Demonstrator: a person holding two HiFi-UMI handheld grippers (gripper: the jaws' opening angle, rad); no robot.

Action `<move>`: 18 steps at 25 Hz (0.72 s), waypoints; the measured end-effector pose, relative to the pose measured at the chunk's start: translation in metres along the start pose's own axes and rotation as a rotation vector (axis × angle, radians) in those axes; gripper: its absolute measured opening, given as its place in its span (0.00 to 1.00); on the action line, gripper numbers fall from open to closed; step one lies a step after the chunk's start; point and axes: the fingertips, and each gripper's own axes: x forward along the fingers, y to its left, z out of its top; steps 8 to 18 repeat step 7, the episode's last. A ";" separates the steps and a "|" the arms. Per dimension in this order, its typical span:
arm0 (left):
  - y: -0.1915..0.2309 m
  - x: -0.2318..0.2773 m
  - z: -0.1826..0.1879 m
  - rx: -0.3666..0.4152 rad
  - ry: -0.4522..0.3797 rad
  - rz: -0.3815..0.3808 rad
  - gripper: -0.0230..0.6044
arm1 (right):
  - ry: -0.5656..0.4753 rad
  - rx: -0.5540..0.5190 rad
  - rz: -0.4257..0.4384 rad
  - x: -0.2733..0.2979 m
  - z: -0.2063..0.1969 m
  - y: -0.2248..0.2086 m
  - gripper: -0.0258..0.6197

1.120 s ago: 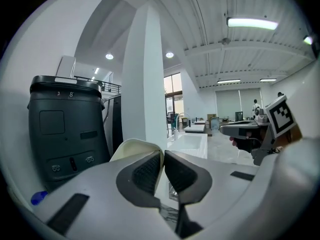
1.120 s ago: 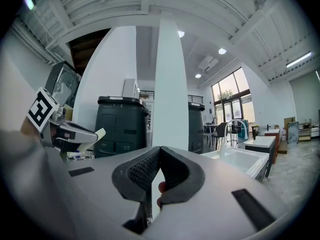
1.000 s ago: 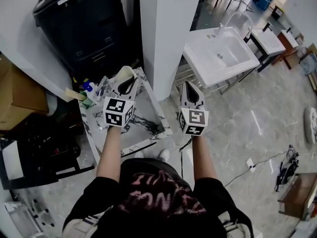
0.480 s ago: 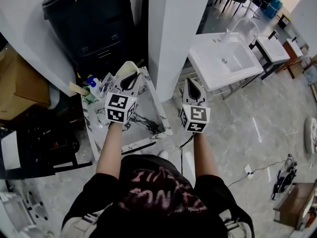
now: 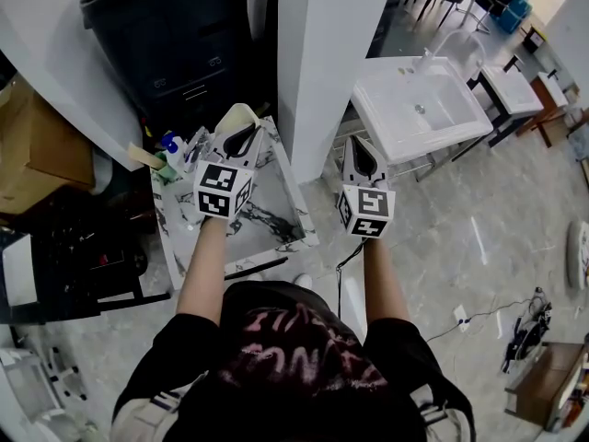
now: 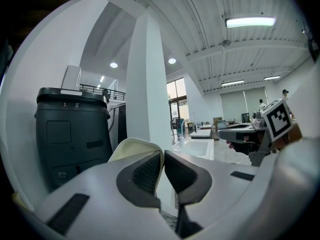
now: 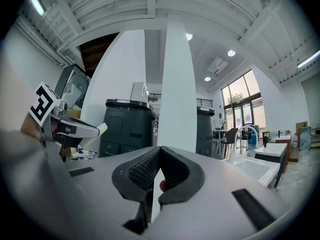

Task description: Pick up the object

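A cream-coloured curved object (image 5: 236, 116) sticks out past the tips of my left gripper (image 5: 241, 138), which is shut on it above the small marble-topped table (image 5: 276, 233). In the left gripper view the same cream object (image 6: 131, 148) sits pinched between the dark pads, with my left gripper (image 6: 163, 156) held level in the air. My right gripper (image 5: 361, 157) hovers to the right of the table, over the floor and short of the white sink. Its pads meet at the tips in the right gripper view (image 7: 159, 156), and I see nothing held there.
A black bin (image 5: 175, 35) stands behind the table and a white pillar (image 5: 322, 53) just right of it. A white sink (image 5: 423, 109) is at the right, a cardboard box (image 5: 37, 145) at the left. Small bottles (image 5: 170, 147) crowd the table's far left corner.
Both grippers have drifted slightly forward over the second. The left one keeps its hold on the cream object and the right one stays shut.
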 end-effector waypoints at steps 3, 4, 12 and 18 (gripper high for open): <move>-0.001 0.002 0.001 0.002 0.000 0.000 0.09 | -0.003 0.002 -0.001 0.001 0.002 -0.004 0.06; -0.001 0.002 0.001 0.002 0.000 0.001 0.09 | -0.005 0.003 -0.001 0.002 0.003 -0.005 0.06; 0.000 0.002 0.001 0.001 -0.001 0.006 0.09 | -0.008 0.006 0.002 0.003 0.005 -0.006 0.06; 0.000 0.002 0.001 0.001 -0.001 0.006 0.09 | -0.008 0.006 0.002 0.003 0.005 -0.006 0.06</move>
